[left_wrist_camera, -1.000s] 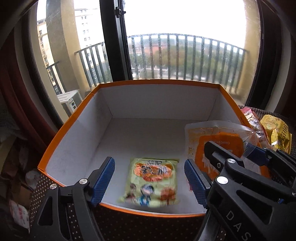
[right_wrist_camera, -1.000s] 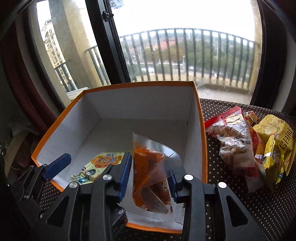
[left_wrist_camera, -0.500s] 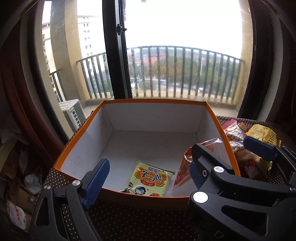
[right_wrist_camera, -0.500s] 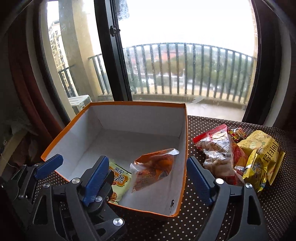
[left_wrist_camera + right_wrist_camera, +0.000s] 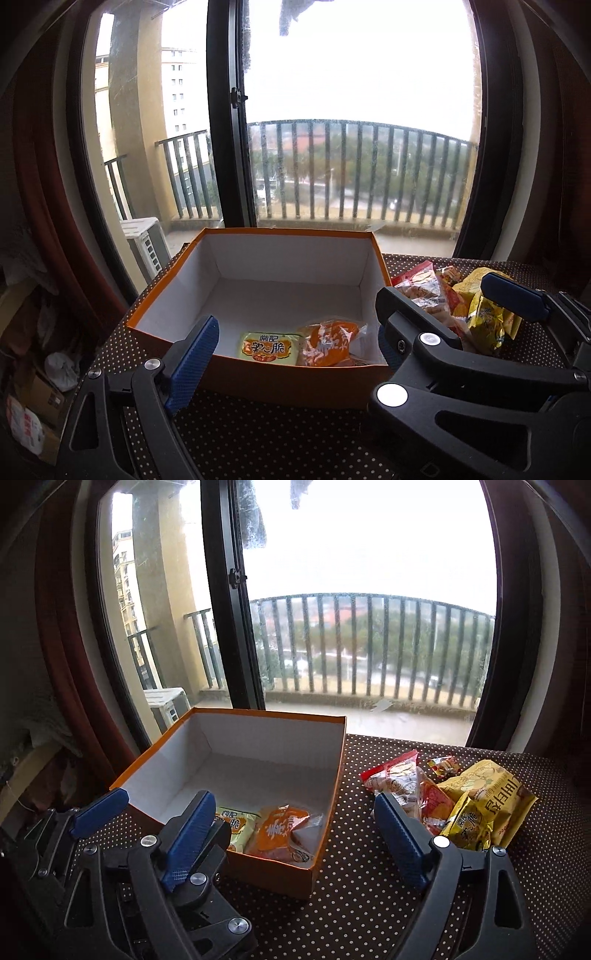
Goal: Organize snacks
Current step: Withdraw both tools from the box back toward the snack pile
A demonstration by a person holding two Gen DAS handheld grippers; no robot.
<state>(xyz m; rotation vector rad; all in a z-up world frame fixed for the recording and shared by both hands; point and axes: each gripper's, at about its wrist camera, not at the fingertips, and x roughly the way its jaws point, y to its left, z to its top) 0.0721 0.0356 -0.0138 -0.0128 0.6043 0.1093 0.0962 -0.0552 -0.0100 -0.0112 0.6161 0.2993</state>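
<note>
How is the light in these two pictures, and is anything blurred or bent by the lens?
Left wrist view: strong backlight, the sky is blown out white, the room edges are dark, and the orange box with its packets stays sharp. Right wrist view: the same backlight, the window frame bows from fisheye, and the snack pile is readable.

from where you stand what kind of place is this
Most likely a room in a high-rise flat: a table with a dotted tablecloth stands against a big window, beyond it a railed balcony and apartment blocks. Snack packets lie beside an orange box.
</note>
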